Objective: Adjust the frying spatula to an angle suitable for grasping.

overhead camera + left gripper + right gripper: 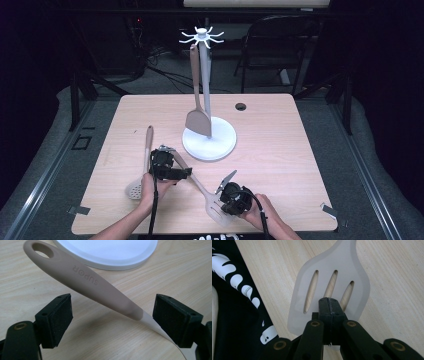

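The left gripper (112, 320) gapes around the beige slotted plastic spatula's (82, 280) handle, untouching; the right gripper (329, 305) pinches its translucent blade shut on the wooden counter (280, 140).

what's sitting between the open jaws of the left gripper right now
In the left gripper view, the beige handle of the slotted turner runs between the open jaws of the left gripper, apparently raised off the bare wooden table; the left pad stands clear, the right pad's contact is unclear.
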